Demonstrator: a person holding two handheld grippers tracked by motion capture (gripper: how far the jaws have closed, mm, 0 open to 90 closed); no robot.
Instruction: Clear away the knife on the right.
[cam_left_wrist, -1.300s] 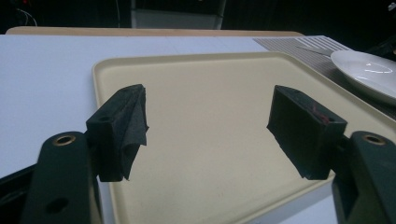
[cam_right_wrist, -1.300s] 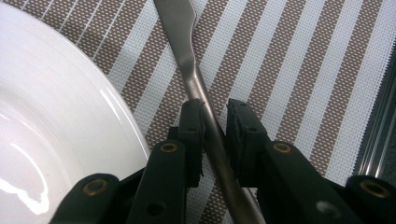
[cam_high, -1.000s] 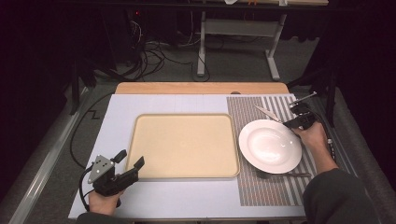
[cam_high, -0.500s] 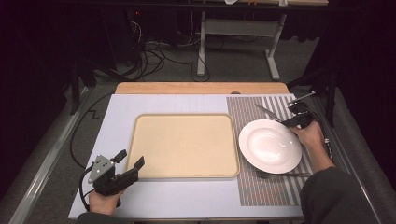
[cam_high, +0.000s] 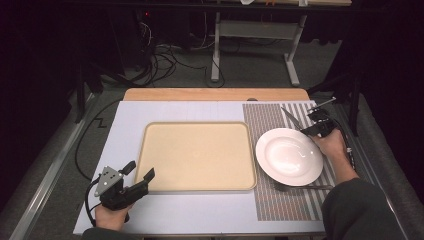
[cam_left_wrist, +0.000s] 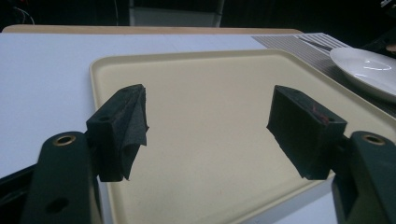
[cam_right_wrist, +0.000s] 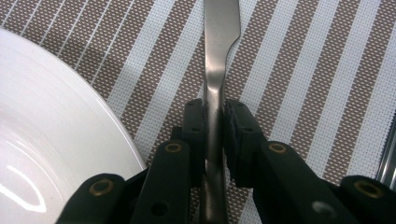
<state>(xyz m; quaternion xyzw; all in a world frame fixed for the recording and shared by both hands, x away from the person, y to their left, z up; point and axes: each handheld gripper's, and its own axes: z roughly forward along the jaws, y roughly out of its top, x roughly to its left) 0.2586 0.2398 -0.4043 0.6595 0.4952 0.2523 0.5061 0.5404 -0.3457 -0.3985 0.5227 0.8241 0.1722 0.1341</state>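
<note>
Seen from the high view, the right gripper (cam_high: 316, 121) sits at the far right of the bench (cam_high: 130, 120), on the striped placemat (cam_high: 260, 120) just beyond the rim of the white plate (cam_high: 289, 156). Its jaws, which have just been closing, are pinched on a table knife (cam_high: 291, 118) whose blade angles away toward the far edge of the mat. The right hand (cam_high: 331, 144) lies low beside the plate, forearm running back to the near edge. Another piece of cutlery (cam_high: 305, 187) lies on the mat at the plate's near side; what kind, the view is too small to tell. The beige tray (cam_high: 197, 156) fills the middle of the bench with nothing on it, and the plate is likewise bare. At the near left corner the left gripper (cam_high: 139, 176), held in the left hand (cam_high: 111, 216), points toward the tray's corner with its jaws spread apart.

In the left gripper view, the two black jaws stand wide apart with nothing between them, hovering over the near edge of the tray (cam_left_wrist: 210, 93); the plate (cam_left_wrist: 369, 70) shows at far right.

In the right gripper view, the jaws press on both sides of the knife (cam_right_wrist: 218, 42), which runs straight up the frame over the placemat (cam_right_wrist: 303, 70), with the plate (cam_right_wrist: 51, 126) just to the left.
</note>
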